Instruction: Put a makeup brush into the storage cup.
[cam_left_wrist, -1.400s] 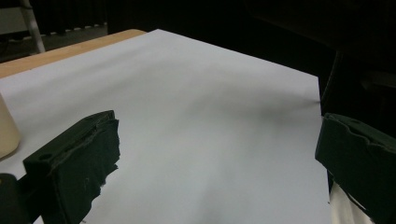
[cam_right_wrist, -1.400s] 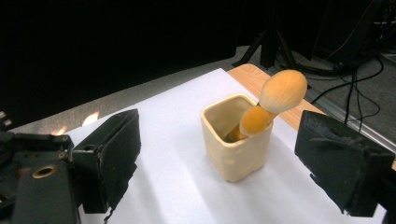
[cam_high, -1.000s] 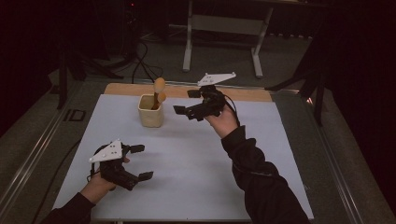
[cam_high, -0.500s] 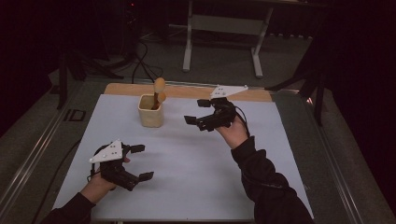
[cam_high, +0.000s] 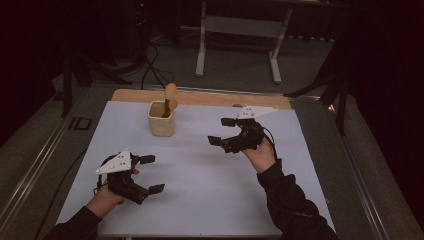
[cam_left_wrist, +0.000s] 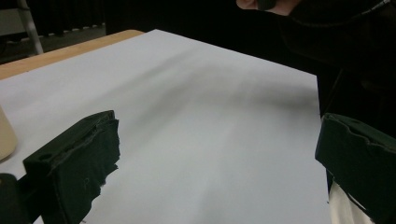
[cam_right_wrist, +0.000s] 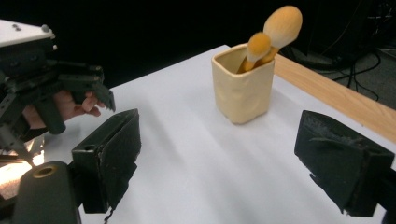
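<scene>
— Since a second ago the right gripper has drawn back from the far edge toward the near side and sits lower over the white surface, right of the cup.

— And its jaws?

— Spread wide, pinching nothing. The cream cup stands far left of centre on the surface, two orange-tipped brushes upright in it.

— The left gripper?

— Unmoved at the near left, jaws spread too, well apart from the cup.
</scene>
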